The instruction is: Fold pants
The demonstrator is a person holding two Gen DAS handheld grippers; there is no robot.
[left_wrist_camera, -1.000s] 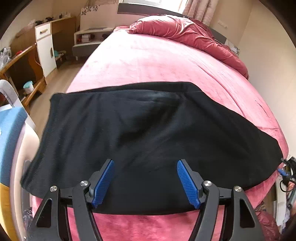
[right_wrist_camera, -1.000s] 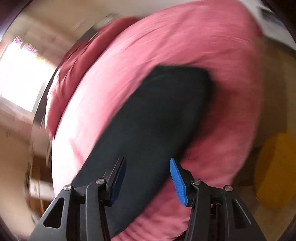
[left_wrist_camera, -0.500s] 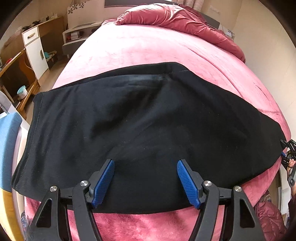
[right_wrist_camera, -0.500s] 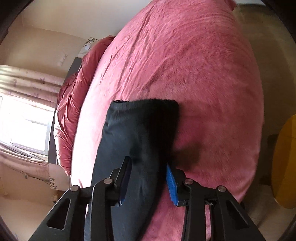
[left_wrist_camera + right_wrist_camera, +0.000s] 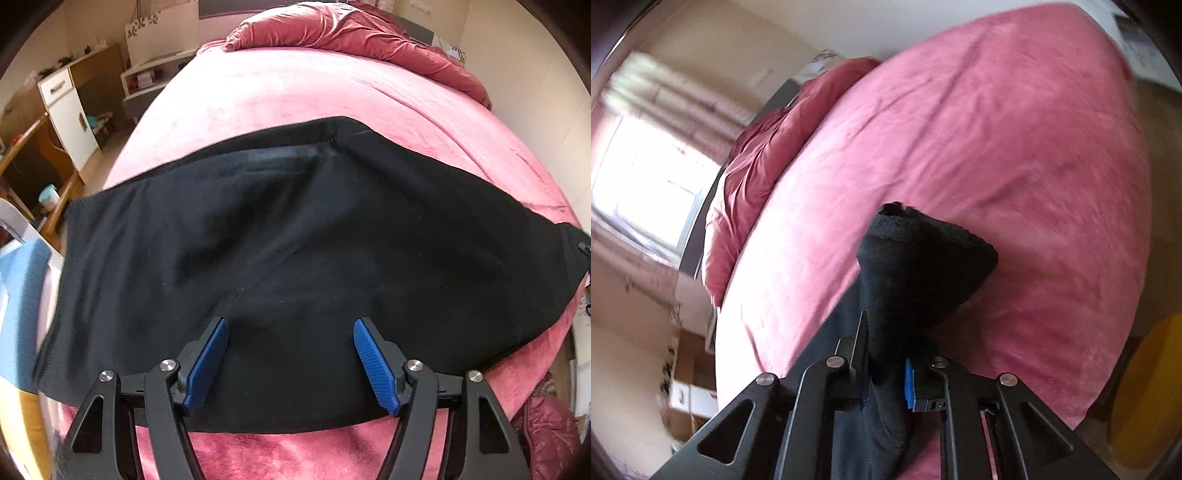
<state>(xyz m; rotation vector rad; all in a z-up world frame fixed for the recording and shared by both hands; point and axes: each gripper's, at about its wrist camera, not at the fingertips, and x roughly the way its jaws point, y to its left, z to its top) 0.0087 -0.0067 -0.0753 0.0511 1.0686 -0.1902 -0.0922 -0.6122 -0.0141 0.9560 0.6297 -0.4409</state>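
Lifted now, pants [image 5: 916,266] hem pinched in just-closed right hand-held gripper [image 5: 886,384]; left hand-held gripper [image 5: 291,363] spread.

Matt black knit on plush pink velvet

Your pants [image 5: 295,240] look soft, lint-flecked cloth; the bedspread [image 5: 314,96] is fuzzy pile; gripper pads [image 5: 375,363] are ribbed blue rubber on matt black plastic.

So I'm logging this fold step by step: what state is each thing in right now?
Black fabric pants: spread flat across the pink bed cover, one end bunched and lifted.
Left gripper: open over the pants, gripping nothing.
Right gripper: jaws just closed, shut on the pants' end.
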